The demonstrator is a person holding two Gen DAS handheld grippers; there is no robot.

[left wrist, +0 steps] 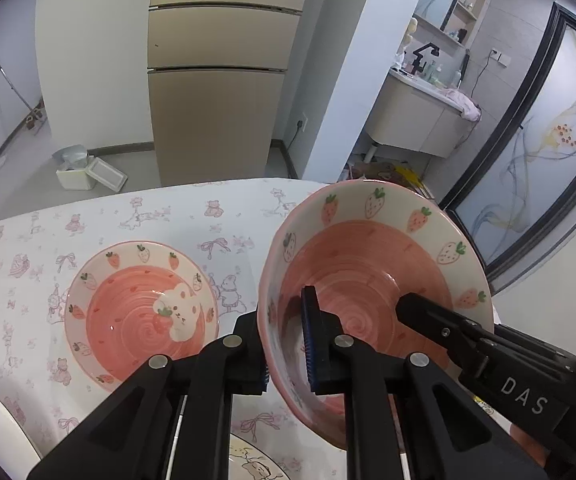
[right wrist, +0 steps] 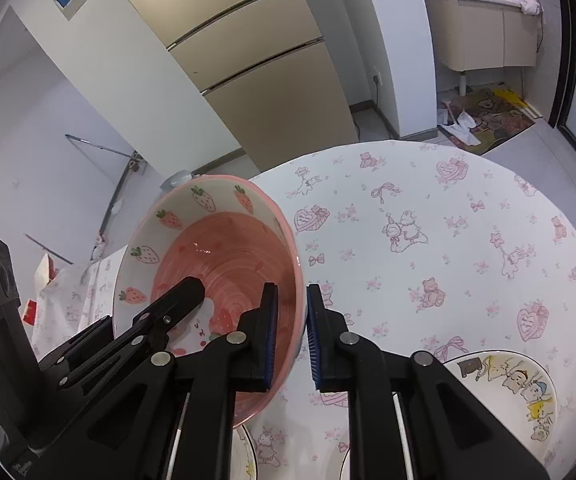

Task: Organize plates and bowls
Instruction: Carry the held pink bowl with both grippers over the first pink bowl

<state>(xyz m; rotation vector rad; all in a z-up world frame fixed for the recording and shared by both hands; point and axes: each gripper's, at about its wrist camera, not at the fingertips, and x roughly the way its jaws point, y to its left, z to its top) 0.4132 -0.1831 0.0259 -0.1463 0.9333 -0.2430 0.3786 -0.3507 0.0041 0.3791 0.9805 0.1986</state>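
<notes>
Left wrist view: strawberry bowl (left wrist: 371,276) — pink spiral inside, cream band of strawberries — held tilted in the air above the table (left wrist: 160,216), over its pink-printed cloth. Left gripper (left wrist: 286,338) narrow, pads clamped on the bowl's near-left rim, one finger inside, one outside. Right gripper (left wrist: 439,320) reaches in from the right onto the opposite rim. Matching strawberry plate (left wrist: 142,312) with a rabbit motif lies flat on the cloth, left of the bowl.

Right wrist view: right gripper narrow, gripping the bowl's rim wall. Cartoon plate (right wrist: 523,396) rests at lower right — apart from the bowl. Refrigerator (right wrist: 264,64) stands behind.
</notes>
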